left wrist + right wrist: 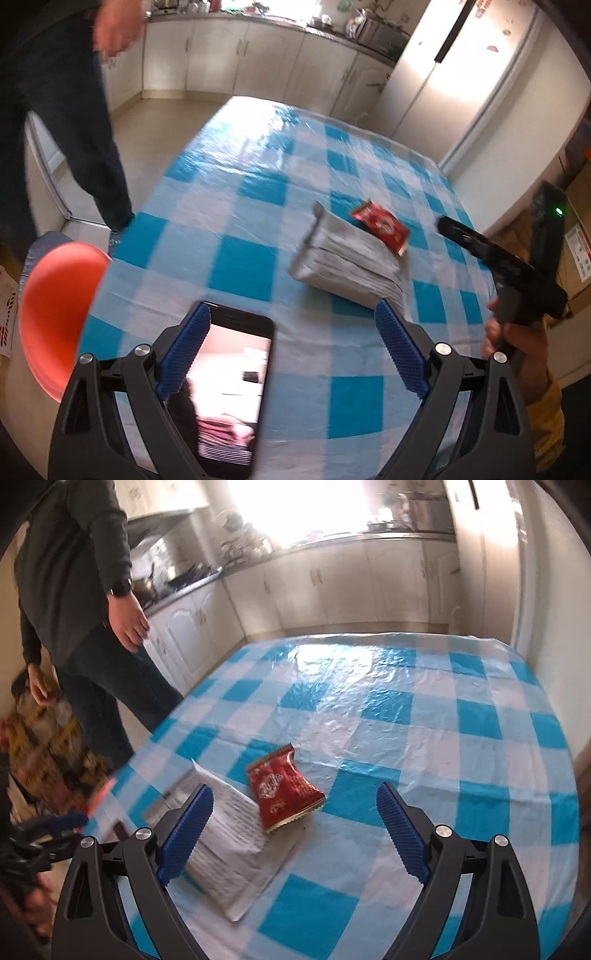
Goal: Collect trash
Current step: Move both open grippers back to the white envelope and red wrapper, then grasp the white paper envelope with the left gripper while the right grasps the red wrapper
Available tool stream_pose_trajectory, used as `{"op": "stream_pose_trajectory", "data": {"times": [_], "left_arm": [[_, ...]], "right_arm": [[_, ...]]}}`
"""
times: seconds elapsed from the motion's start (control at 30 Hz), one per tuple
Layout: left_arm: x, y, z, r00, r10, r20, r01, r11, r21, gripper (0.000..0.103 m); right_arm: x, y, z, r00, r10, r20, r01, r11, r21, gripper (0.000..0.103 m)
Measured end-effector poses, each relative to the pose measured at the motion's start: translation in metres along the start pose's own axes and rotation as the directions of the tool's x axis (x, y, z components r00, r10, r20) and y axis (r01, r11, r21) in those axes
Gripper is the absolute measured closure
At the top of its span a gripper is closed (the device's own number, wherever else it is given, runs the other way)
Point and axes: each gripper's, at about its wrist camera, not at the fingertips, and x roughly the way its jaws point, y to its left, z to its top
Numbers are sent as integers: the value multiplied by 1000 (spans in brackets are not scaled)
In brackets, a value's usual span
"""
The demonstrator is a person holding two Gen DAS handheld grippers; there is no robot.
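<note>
phone (229, 398): lower end cut off by the bottom edge at 6 o'clock; left side hidden behind a blue pad.
orange bowl (59, 317): blurred, cut by the tabletop's edge at 9 o'clock.
grey packet (229, 849): near corner hidden behind the left pad; print too blurred to read.
standing person (74, 590): cut off at 12 o'clock.

Far tablecloth (424, 716) bare, phone (229, 391) near left; silver pouch (229, 853) apparently touching red wrapper (284, 790)

I see a glossy, wrinkled blue-and-white checked plastic tablecloth (388, 709), a shiny red foil snack wrapper (284, 790), and a matt silver-grey crinkled pouch (347, 258).
</note>
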Motion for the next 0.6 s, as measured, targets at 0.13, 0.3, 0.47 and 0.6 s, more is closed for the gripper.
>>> {"op": "stream_pose_trajectory", "data": {"times": [0.13,0.3,0.47,0.6], "left_arm": [[11,-15,-3,999,-22,-37,22,1000,16,12],[22,-25,-6,996,-42,-82,43,999,18,12],[31,-35,-5,993,-54,-103,57,998,30,12],[37,-41,-5,990,-65,-125,68,997,25,12]], "right_arm": [[25,1,-2,999,-6,-38,5,999,-42,14],[44,5,1,998,1,-62,-7,995,-102,25],[60,8,6,995,-5,-98,-9,989,-145,29],[70,18,8,992,3,-123,-29,978,-208,40]]}}
